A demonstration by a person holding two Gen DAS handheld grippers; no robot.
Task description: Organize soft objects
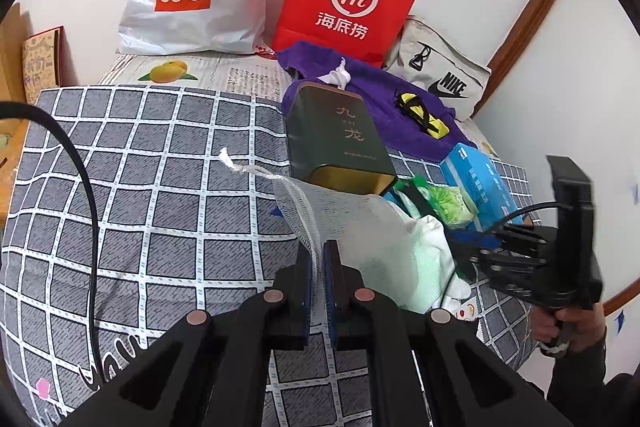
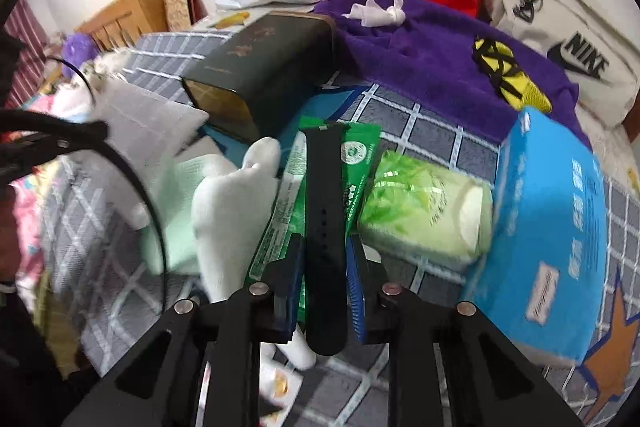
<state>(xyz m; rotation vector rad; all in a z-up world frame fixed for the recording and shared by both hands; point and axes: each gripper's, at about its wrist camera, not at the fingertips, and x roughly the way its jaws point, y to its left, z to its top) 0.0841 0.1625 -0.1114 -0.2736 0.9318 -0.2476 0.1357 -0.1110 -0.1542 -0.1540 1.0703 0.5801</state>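
While the left gripper [image 1: 320, 267] is pinching the mesh bag [image 1: 304, 203], the right gripper [image 2: 324, 267] is squeezing the watch strap [image 2: 324, 211] (pointing at twelve o'clock); tugging carelessly could be slipping it free.

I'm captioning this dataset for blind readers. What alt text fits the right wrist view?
The right gripper has its jaws shut on a black watch strap above a checked bedsheet. Green packets, a white sock, a blue box and a dark tin lie around it.
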